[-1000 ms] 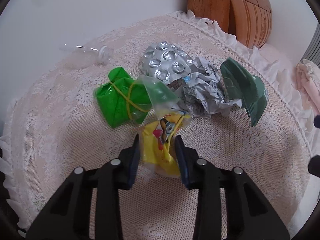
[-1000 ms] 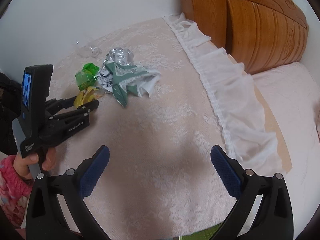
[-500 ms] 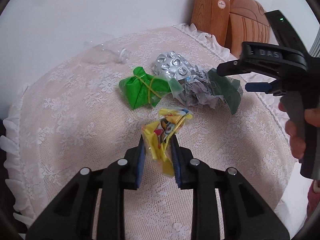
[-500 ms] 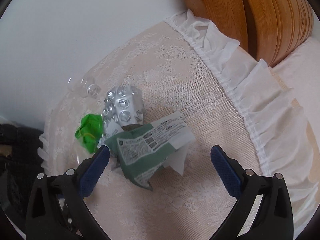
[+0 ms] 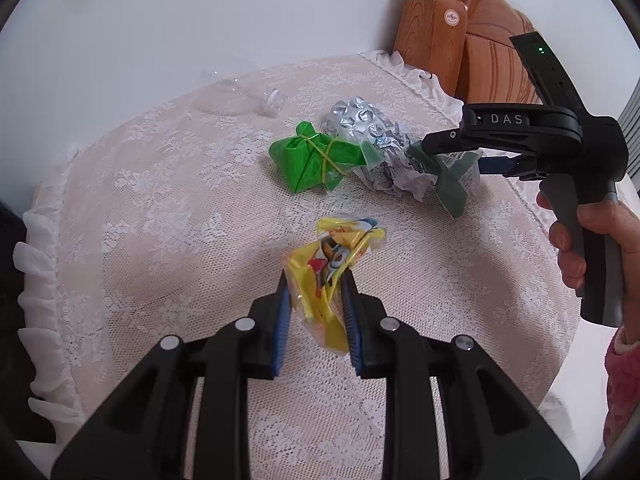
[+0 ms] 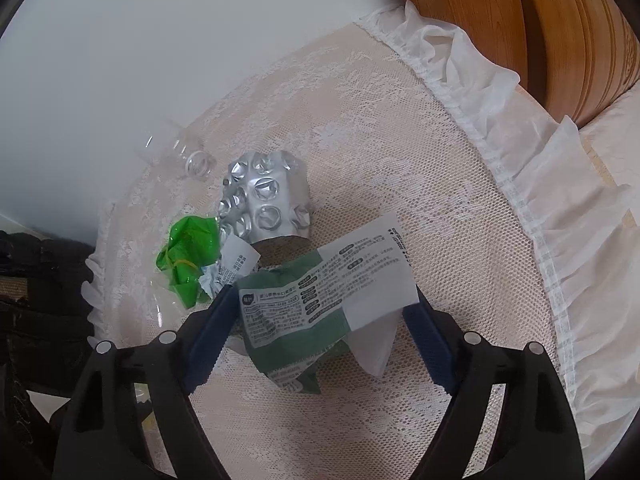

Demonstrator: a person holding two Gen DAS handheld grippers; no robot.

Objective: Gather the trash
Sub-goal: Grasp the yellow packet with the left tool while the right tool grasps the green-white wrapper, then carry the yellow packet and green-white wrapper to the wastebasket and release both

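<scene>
My left gripper (image 5: 314,280) is shut on a yellow snack wrapper (image 5: 332,256) and holds it above the lace-covered table (image 5: 180,240). My right gripper (image 6: 320,300) is open, its jaws on either side of a dark green and white packet (image 6: 320,292); it also shows in the left wrist view (image 5: 452,152) over the packet (image 5: 450,184). Beyond lie a crumpled white paper (image 5: 396,176), a silver blister pack (image 6: 264,200) and a bright green wrapper tied with a rubber band (image 6: 188,256).
A clear plastic bottle (image 5: 240,96) lies at the table's far edge near the white wall. A wooden headboard (image 6: 520,20) and a bed with a frilled cover (image 6: 580,220) are to the right. The table's ruffled edge (image 5: 36,280) is at the left.
My left gripper has pulled back with the yellow wrapper, away from the pile. My right gripper has moved in over the pile and now brackets the green packet.
</scene>
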